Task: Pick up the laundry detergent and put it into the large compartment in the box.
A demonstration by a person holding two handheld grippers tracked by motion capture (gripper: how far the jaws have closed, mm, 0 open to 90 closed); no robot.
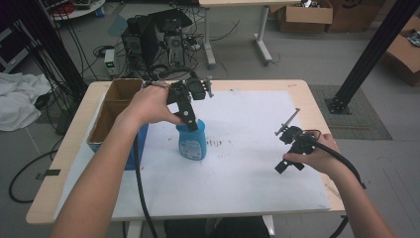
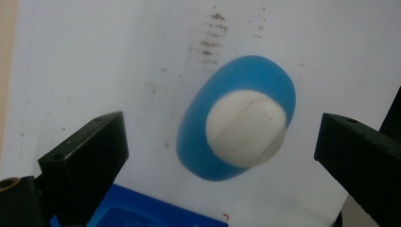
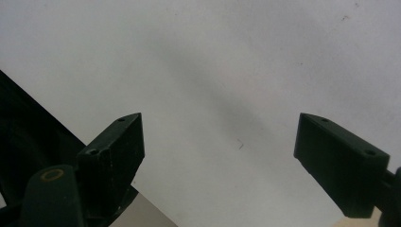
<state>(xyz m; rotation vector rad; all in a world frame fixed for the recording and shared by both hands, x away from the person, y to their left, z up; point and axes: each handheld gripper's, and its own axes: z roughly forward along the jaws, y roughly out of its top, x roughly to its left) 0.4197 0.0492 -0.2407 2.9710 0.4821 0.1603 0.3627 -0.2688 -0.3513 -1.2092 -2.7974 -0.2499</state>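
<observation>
A blue bottle [image 1: 192, 144] with a white cap [image 2: 246, 128] stands upright on the white sheet [image 1: 247, 163] covering the worktop [image 1: 74, 148], just right of the open cardboard box [image 1: 111, 111] at its left edge. The left gripper [image 1: 189, 119] hangs directly over the bottle, pointing down, its jaws apart and clear of the cap on either side, a stance that suits a grasp from above. The right gripper [image 1: 289, 148] rests well apart near the right edge, jaws likewise apart with nothing between them, apparently kept out of the way. The left gripper view reveals the cap's round top and seam, which the gripper hides in the high view; the right gripper view looks onto bare sheet.
</observation>
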